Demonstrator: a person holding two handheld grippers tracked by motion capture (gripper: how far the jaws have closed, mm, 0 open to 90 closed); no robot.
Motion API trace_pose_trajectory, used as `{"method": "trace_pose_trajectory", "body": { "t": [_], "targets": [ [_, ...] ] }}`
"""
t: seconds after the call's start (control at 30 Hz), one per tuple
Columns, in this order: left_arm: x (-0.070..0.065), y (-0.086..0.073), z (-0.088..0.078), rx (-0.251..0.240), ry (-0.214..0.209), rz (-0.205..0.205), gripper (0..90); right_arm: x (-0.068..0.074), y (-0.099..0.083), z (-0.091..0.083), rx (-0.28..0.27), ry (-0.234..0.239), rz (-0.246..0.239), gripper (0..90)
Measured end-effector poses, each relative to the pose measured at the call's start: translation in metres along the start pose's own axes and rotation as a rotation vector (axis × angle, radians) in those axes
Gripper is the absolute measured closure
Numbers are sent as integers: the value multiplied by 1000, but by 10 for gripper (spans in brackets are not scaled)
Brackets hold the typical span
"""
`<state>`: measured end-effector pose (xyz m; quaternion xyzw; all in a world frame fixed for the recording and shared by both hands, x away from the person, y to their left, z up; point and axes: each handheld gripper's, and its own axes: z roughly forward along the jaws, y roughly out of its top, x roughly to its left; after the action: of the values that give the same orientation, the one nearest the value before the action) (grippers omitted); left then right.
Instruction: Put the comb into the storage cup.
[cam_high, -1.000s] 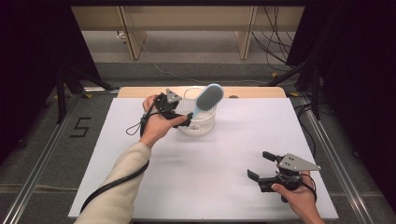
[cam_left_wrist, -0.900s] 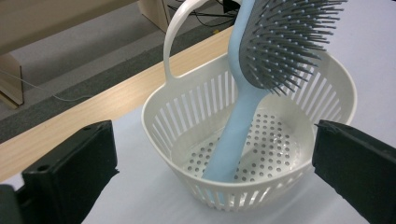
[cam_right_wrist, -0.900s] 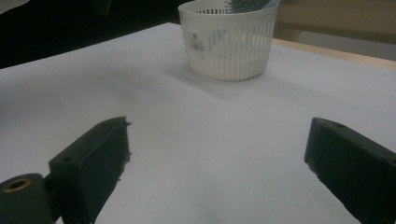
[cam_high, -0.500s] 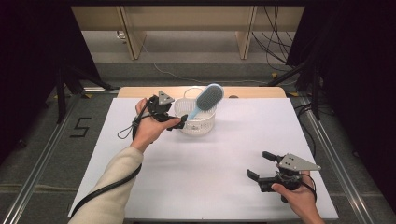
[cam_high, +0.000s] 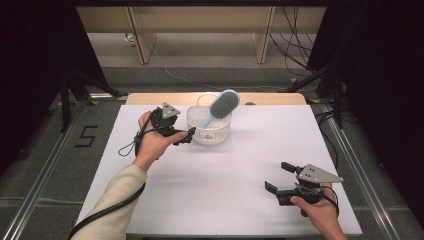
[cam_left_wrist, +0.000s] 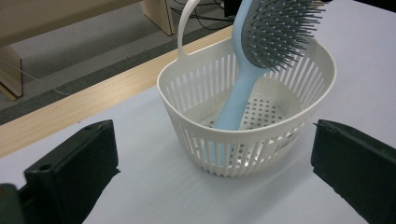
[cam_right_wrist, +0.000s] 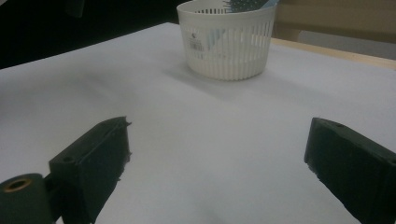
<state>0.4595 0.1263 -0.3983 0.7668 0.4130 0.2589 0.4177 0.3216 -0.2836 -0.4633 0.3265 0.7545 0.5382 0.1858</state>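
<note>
Hairbrush (cam_high: 220, 107) stood handle-down in the white basket (cam_high: 210, 134) at the far middle of the desk (cam_high: 225, 175), head leaning over the rim. Left tongs (cam_high: 186, 136) sat just beside the basket, jaws wide apart, holding nothing. Right tongs (cam_high: 279, 177) were near the front right, well apart from the basket, also wide open and empty.

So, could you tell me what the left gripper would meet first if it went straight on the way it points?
Most likely the near wall of the white basket, which sits between the open jaws of the left gripper; the blue hairbrush stands inside, behind it.
</note>
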Motion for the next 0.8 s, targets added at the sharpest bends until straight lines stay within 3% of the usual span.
{"method": "trace_pose_trajectory", "body": {
  "t": [0.8],
  "targets": [
    [5,-20,-33,-21,-10,-8,7,0,0,0,-2,-3,-2,74]
  ]
}}
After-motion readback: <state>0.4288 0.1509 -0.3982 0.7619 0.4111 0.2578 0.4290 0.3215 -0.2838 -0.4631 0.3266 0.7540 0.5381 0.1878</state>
